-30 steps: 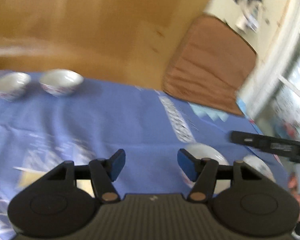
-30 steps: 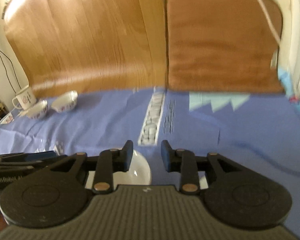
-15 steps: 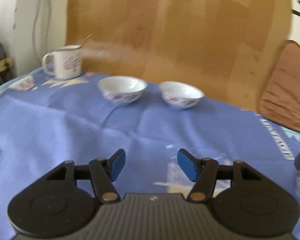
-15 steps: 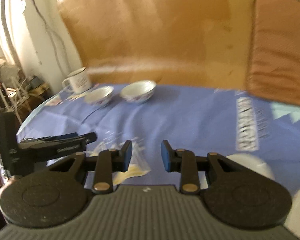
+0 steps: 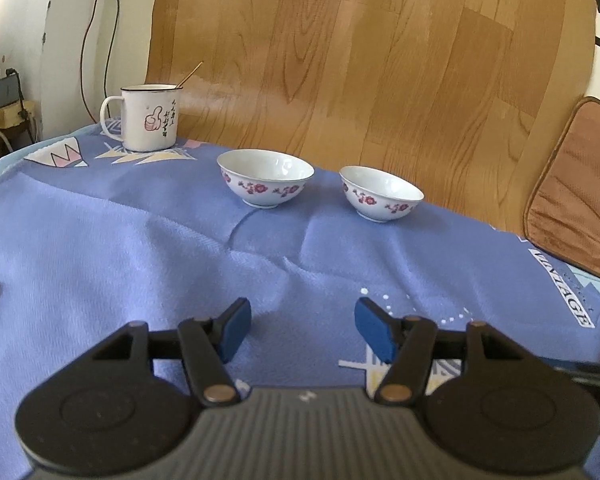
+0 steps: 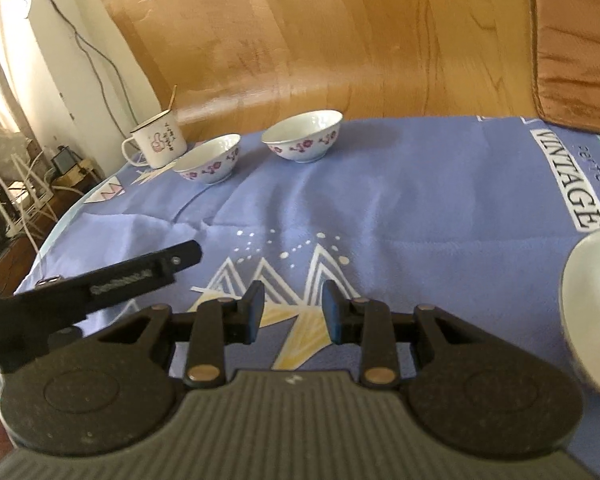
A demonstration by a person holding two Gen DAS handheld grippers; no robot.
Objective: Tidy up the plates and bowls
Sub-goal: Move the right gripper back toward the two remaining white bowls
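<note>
Two white bowls with red flower prints stand side by side at the far edge of the blue tablecloth: a left bowl (image 5: 266, 178) (image 6: 210, 159) and a right bowl (image 5: 381, 193) (image 6: 303, 135). My left gripper (image 5: 302, 330) hovers open over bare cloth well short of them, nothing between its blue pads. My right gripper (image 6: 293, 312) is also open and empty, its jaws narrower. A white plate or bowl rim (image 6: 592, 312) shows at the right edge of the right wrist view. The left gripper's finger (image 6: 140, 274) reaches in from the left there.
A white enamel mug (image 5: 148, 118) with a thumbs-up print and a stick in it stands at the far left corner. A brown cushion (image 5: 576, 196) lies beyond the table's right side. Wood floor lies behind; cables and a shelf (image 6: 16, 188) sit to the left.
Both views have swung left, from the plates and the brown cushion to the two bowls and the mug. Both grippers moved that way and sank a little. Jaw gaps are unchanged.
</note>
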